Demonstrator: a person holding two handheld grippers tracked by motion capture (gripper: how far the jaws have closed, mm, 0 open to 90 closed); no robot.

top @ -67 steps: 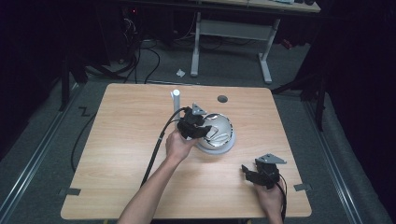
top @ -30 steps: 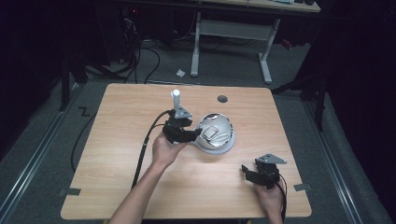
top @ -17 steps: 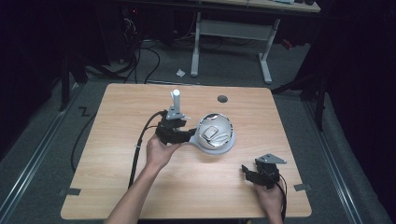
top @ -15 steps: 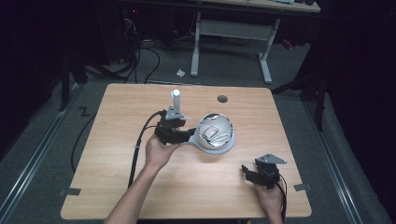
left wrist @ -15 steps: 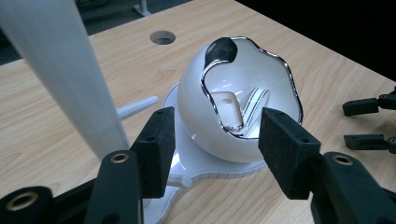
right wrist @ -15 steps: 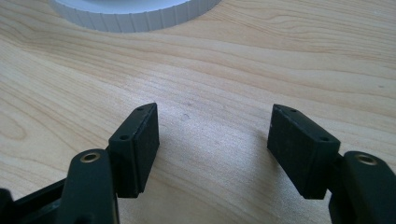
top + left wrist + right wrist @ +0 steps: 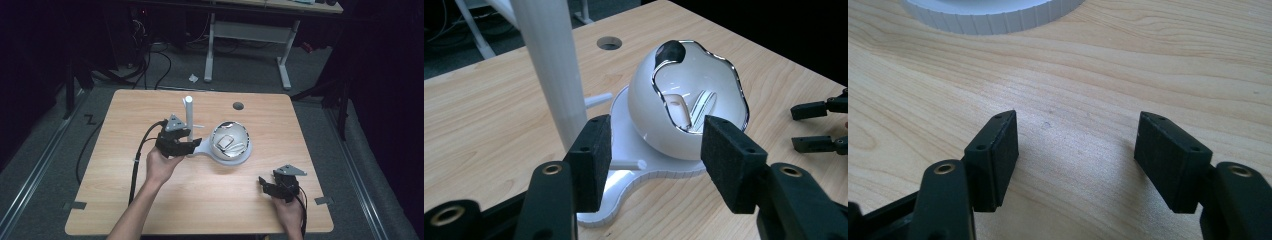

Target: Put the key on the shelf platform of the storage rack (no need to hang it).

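**White stand with bowl sitting mid-table, both grippers standing open**

The light wooden table (image 7: 125, 200) is carrying everything. At its middle a white plastic stand with a flat rounded base (image 7: 634, 172) is sitting, bearing a tall white upright post (image 7: 189, 116) and a glossy white bowl with a wavy silver rim (image 7: 231, 143); small white pieces are lying inside the bowl. The left gripper (image 7: 655, 160) is hovering just beside the stand's base, its jaws standing apart with nothing clamped, the post rising to their left and the bowl lying ahead. The right gripper (image 7: 1087, 152) is resting near the table's near right corner, well apart from the stand, its jaws spread over bare wood.
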